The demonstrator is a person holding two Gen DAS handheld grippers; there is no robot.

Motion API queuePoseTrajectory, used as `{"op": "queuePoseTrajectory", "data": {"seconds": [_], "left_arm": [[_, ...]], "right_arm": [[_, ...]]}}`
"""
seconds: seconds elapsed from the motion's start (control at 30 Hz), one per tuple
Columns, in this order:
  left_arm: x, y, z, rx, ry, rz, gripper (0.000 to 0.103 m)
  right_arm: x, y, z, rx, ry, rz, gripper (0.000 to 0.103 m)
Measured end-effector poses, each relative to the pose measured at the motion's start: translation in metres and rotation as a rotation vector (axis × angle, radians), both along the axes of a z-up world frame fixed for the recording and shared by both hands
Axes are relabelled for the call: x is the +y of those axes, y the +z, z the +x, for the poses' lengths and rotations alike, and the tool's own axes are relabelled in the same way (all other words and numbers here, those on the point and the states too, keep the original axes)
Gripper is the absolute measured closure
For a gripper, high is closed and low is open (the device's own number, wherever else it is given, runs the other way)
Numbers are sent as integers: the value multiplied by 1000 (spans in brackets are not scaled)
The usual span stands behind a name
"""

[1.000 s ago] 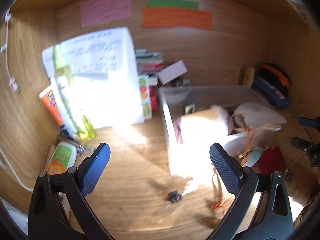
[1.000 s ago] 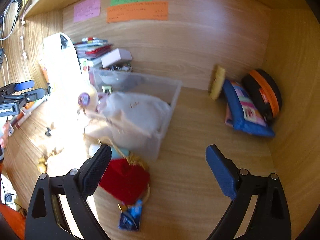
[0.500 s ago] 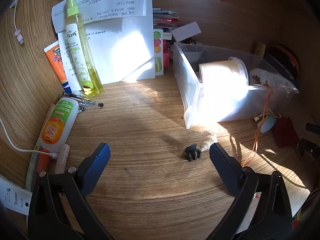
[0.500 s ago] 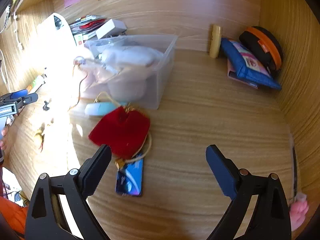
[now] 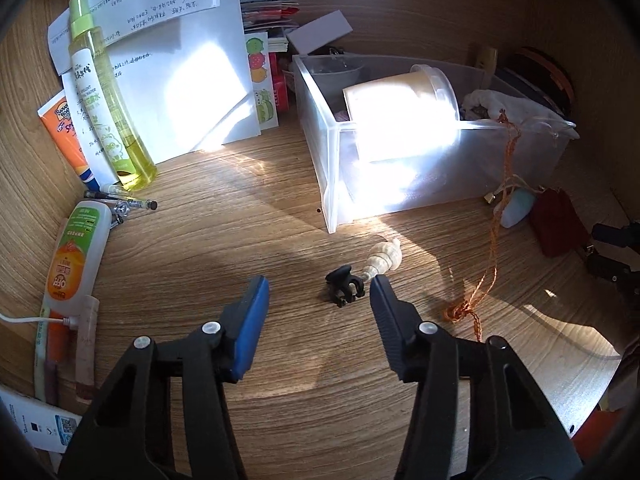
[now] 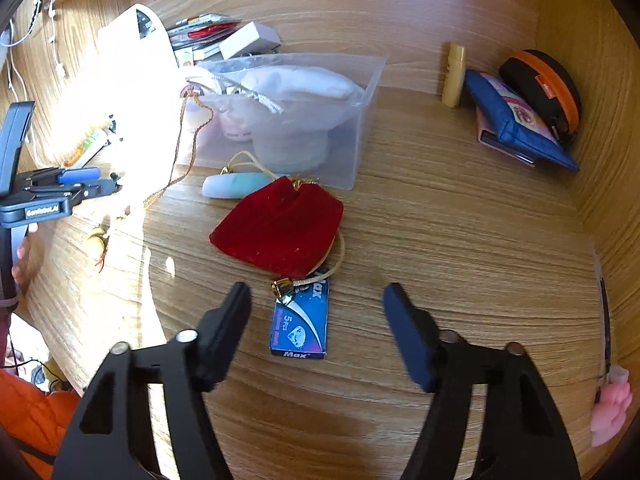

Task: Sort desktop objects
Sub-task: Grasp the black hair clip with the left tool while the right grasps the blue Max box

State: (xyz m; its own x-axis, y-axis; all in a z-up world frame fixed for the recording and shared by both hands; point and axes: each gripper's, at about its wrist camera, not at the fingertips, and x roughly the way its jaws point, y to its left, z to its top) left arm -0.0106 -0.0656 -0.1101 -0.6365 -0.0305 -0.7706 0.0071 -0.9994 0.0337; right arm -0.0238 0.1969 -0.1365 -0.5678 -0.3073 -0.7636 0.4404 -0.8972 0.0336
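Over the wooden desk (image 5: 208,248) we note our left gripper (image 5: 320,300) closing, unclenched, on a black hair clip (image 5: 344,286) beside a seashell (image 5: 384,258), and our right gripper (image 6: 316,308) closing, nothing pinched, around a blue Max box (image 6: 300,322) below the red pouch (image 6: 280,228).

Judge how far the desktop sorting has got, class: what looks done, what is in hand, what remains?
Done: a cream tub and white cloth bag sit in the clear plastic bin. In hand: nothing held; the left gripper is closing above the small black hair clip, the right gripper closing above the blue card box. Left: seashell, red velvet pouch.
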Motion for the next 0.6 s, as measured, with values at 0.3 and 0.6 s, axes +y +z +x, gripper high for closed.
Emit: {"op": "queuePoseTrajectory", "data": {"seconds": [0.3, 0.6], "left_arm": [[0, -8, -9, -18, -17, 24, 73], [-2, -9, -16, -12, -1, 27, 81]], "right_arm": [[-7, 1, 3, 5, 36, 15, 67], [-12, 1, 5, 0, 68, 5, 78]]}}
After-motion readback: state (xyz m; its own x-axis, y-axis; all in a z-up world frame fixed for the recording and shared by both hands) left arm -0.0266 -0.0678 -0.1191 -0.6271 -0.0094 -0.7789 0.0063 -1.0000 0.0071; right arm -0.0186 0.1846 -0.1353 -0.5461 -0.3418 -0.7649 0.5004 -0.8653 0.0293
